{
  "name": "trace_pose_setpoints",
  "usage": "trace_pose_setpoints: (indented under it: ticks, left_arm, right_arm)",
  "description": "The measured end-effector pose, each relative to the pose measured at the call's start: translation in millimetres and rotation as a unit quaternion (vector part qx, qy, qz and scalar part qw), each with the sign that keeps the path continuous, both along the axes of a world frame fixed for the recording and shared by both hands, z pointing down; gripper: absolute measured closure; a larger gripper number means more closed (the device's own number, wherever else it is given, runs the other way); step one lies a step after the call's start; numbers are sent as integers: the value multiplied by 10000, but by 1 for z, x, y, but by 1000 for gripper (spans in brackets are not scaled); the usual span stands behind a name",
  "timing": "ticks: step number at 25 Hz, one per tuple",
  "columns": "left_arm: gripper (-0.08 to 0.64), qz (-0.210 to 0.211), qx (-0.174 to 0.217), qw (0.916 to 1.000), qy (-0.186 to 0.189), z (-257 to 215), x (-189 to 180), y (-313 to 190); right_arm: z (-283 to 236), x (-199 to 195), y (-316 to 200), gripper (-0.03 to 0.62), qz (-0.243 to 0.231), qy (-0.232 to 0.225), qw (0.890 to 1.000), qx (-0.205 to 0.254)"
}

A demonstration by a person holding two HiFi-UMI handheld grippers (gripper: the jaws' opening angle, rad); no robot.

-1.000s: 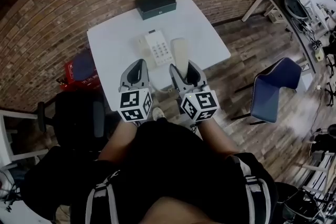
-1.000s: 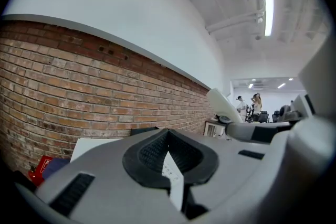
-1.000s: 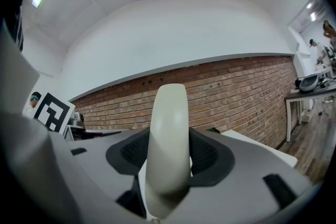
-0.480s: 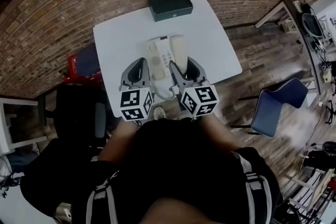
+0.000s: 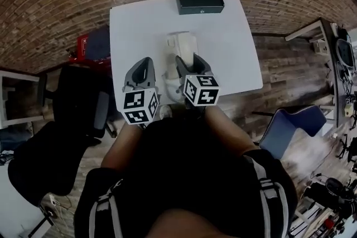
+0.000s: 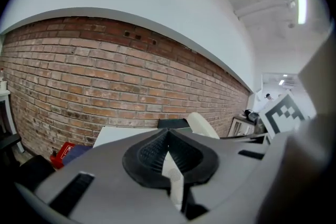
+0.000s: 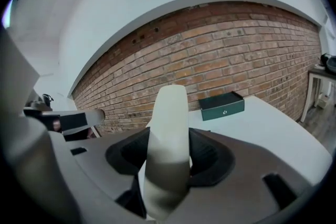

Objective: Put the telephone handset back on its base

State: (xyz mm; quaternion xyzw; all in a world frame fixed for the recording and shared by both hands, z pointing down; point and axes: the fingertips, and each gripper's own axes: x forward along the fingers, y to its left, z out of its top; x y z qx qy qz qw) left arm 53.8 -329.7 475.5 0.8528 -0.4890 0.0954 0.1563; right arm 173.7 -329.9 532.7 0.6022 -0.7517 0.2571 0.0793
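On the white table (image 5: 134, 25) the cream telephone base (image 5: 172, 42) stands just ahead of both grippers. My right gripper (image 5: 187, 59) is shut on the cream handset (image 5: 189, 47), which is right beside the base or partly over it. In the right gripper view the handset (image 7: 168, 134) stands up between the black pads, clamped near its lower end. My left gripper (image 5: 145, 63) hovers left of the base, tips together and nothing held. Its own view shows the pads (image 6: 149, 152) closed to a thin pale sliver, with the handset (image 6: 202, 124) beyond.
A dark green box (image 5: 199, 0) lies at the table's far edge against the brick wall, also in the right gripper view (image 7: 221, 105). A black office chair (image 5: 78, 114) stands at the left, a blue chair (image 5: 290, 125) at the right, a red box (image 5: 83, 44) on the floor.
The right gripper has carried the handset left from its spot beside the base until it overlaps the base. The left gripper has kept its place by the base. The head view has swung.
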Motion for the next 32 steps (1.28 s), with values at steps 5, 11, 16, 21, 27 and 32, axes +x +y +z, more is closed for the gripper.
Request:
trace_pose_setpoints:
  ticks: [5,11,16,21,27,32]
  left_arm:
    - [558,-353,-165,9992,-55,12,-8,3]
    - [558,-522,-265,9982,-130,19,-16,8]
    - [558,-629,-292,9975,-162,21,-25,7]
    - [558,-647,-324,9973,-129,21,-27,6]
    - [558,-637,-287,9974,-200,19,-33,4]
    - [558,-636,-319,9972,-229,21,-40,3]
  right_arm:
    - [37,-4,-17,391,-89,192,9986,-488]
    - [79,-9,-31,391,49,496,9930,-1069]
    - [108,-15,-41,391,156,746,9871,-1408]
    - [132,-20,-47,391,167,893,9825,-1625]
    - [149,-21,-55,391,248,828,9809,-1741]
    - [152,-21,-63,391,351,862,9814,-1679]
